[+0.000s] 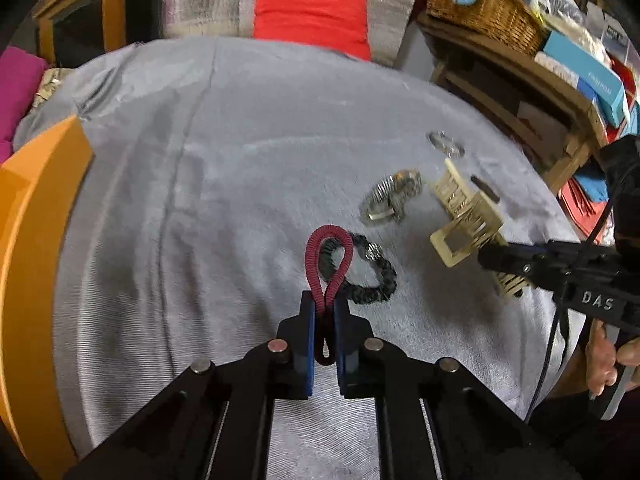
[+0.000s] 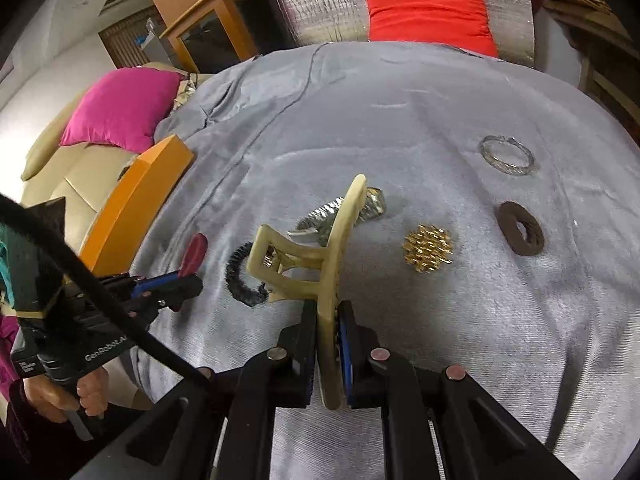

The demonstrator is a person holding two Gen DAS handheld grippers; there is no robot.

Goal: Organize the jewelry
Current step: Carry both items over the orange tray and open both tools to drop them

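Note:
My left gripper (image 1: 325, 304) is shut on a red coiled hair tie (image 1: 329, 256), whose loop sticks out past the blue pads, just above the grey cloth (image 1: 200, 200). Behind the loop a black braided bracelet (image 1: 380, 280) lies on the cloth. My right gripper (image 2: 327, 312) is shut on a beige hair claw clip (image 2: 316, 256), held up over the cloth. A silver watch (image 2: 332, 210) lies beyond the clip. From the right wrist view the left gripper (image 2: 192, 280) shows at the left, with the red hair tie (image 2: 195, 256) at its tip.
On the cloth to the right lie a gold spiky brooch (image 2: 428, 254), a brown ring-shaped hair tie (image 2: 520, 228) and a silver bangle (image 2: 507, 156). An orange tray (image 2: 136, 208) stands at the left edge. Pink cushion (image 2: 120, 108) left, red cushion (image 2: 430, 12) behind, wicker basket (image 1: 484, 12) on a shelf right.

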